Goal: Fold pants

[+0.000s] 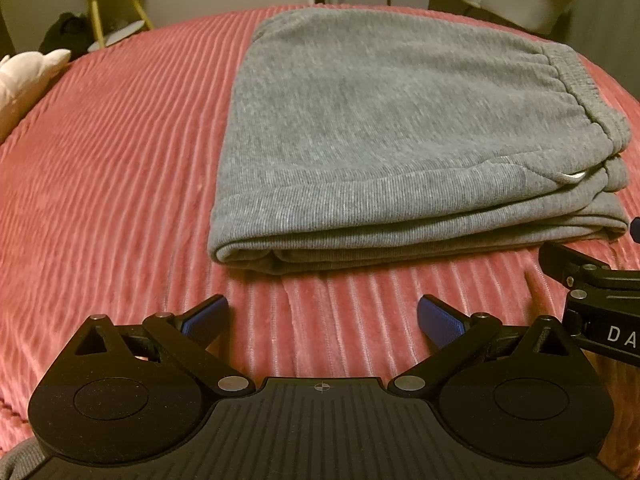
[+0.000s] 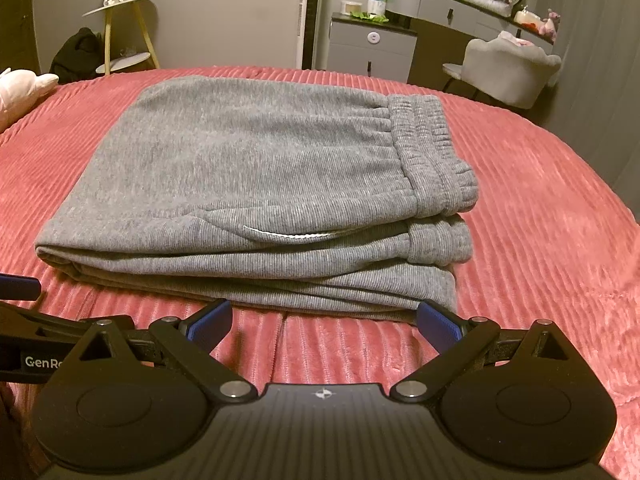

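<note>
Fingers spread wide on both tools, nothing between them: the left gripper (image 1: 323, 320) hangs over bare bedding with its blue pads (image 1: 442, 322) well apart and short of the cloth, and the right gripper (image 2: 325, 322) stands just as wide, its right pad (image 2: 438, 322) at the lower edge of the fabric, though whether it touches cannot be told. In the left wrist view the right gripper's black body (image 1: 596, 292) shows at the right border, just beside the left tool; in the right wrist view the left tool's body (image 2: 24, 344) sits at the left border. Just ahead of both lie the grey pants (image 2: 248, 184), folded into a thick stacked rectangle, flat on the pink ribbed bedspread (image 1: 112, 184). Their elastic waistband (image 2: 432, 160) lies along the right side of the stack, and a white drawstring (image 2: 288, 234) peeks out from the folded layers near the front edge. Farther off, a white plush toy (image 2: 24, 88) rests at the bedspread's left edge. Beyond the bed stand a yellow-legged side table (image 2: 120, 36), a grey cushioned chair (image 2: 508, 68) and a grey dresser (image 2: 372, 48) with bottles on its top.
</note>
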Action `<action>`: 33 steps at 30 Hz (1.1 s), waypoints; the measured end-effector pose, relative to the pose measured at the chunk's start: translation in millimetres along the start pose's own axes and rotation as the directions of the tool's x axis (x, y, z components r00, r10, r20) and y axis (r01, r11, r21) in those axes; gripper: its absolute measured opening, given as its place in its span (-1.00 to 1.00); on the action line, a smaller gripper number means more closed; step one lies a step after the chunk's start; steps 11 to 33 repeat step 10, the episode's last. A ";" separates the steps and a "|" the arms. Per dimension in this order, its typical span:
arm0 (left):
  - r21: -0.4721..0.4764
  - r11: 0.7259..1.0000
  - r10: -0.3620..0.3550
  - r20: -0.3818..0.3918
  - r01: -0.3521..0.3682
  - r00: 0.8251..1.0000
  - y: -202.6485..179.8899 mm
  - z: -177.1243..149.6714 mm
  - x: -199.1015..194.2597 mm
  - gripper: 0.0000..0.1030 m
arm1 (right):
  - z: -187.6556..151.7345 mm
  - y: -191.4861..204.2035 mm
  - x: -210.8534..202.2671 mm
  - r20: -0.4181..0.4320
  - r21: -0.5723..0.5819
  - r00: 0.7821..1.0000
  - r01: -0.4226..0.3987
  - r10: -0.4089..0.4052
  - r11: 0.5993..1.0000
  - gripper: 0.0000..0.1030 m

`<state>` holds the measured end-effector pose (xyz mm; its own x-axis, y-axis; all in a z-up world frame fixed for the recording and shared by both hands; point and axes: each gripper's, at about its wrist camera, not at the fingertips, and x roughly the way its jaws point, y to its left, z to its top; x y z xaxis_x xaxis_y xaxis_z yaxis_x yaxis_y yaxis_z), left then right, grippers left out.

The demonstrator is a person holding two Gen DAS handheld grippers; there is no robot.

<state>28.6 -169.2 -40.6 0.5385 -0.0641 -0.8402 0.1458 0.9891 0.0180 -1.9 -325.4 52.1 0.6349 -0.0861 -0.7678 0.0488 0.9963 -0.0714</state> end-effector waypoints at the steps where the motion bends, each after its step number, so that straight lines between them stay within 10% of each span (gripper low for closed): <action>1: -0.001 1.000 -0.001 0.000 0.001 1.000 0.0 0.1 0.0 1.00 | 0.2 -0.2 0.4 0.000 0.000 1.000 0.000 0.000 1.000 0.92; 33: -0.009 1.000 -0.012 0.027 0.012 1.000 1.9 -0.2 -2.1 1.00 | 0.7 -1.2 1.2 -0.001 0.006 1.000 0.003 -0.003 1.000 0.92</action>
